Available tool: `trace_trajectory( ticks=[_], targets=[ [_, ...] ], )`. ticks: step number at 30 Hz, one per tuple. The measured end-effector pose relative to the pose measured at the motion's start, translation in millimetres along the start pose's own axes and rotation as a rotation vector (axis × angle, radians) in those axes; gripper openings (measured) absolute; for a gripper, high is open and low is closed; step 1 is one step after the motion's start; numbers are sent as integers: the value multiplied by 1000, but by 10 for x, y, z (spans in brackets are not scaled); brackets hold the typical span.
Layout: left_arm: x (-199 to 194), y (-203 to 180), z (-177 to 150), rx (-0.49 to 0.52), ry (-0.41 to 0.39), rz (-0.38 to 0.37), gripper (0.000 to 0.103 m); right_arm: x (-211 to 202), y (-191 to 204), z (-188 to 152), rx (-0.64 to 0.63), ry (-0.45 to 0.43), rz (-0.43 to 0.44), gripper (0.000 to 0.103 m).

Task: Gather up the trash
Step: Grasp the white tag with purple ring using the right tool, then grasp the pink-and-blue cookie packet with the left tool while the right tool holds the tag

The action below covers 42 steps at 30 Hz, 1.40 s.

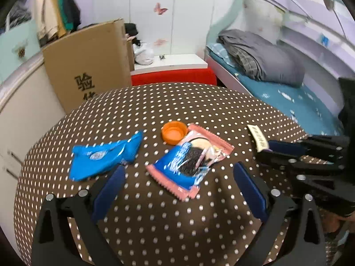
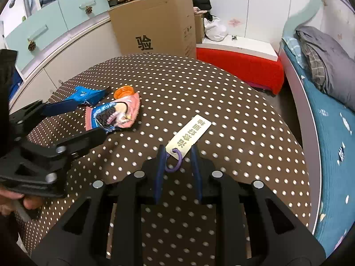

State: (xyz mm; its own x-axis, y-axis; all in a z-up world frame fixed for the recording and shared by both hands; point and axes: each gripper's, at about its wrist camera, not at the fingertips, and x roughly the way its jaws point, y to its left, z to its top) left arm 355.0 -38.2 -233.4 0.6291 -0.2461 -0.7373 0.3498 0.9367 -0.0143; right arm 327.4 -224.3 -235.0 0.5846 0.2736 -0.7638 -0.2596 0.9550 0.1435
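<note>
Right wrist view shows the right hand-held gripper [image 2: 177, 153] nearly closed around the near end of a cream tag [image 2: 192, 134] and its purple loop [image 2: 175, 163]; whether the pads press it, I cannot tell. Left hand-held gripper [image 1: 179, 177] is wide open above the pink snack wrapper [image 1: 190, 157], with a blue wrapper [image 1: 104, 157] and orange cap [image 1: 174, 132] beside it on the dotted desk [image 1: 155, 221]. Gathering looks barely begun. Next, probably, lowering onto the wrapper. Desk edges lie well apart; room around is free.
</note>
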Motion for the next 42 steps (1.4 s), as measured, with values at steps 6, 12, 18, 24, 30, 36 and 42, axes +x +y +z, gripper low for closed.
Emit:
trace_trajectory(
  ticks=[6, 12, 18, 24, 30, 36, 42],
  targets=[
    [118, -162, 79, 103, 18, -10, 78, -86, -86, -90, 25, -3, 6, 23],
    [182, -229, 56, 98, 53, -35, 40, -157, -131, -167, 47, -10, 13, 23],
    [3, -268, -138, 38, 41, -48, 37, -286, -226, -310, 96, -27, 27, 23],
    [-217, -323, -357, -9, 32, -55, 35, -522, -301, -457, 109, -58, 47, 23],
    [-420, -411, -446, -32, 24, -79, 21, -768, -387, -539, 112, -93, 49, 23],
    [-450, -514, -515, -16, 34, -70, 29, -930, -466, -591, 122, -117, 56, 23],
    [-374, -556, -433, -13, 31, -46, 76, -995, -474, -661, 118, -117, 54, 23]
  ],
)
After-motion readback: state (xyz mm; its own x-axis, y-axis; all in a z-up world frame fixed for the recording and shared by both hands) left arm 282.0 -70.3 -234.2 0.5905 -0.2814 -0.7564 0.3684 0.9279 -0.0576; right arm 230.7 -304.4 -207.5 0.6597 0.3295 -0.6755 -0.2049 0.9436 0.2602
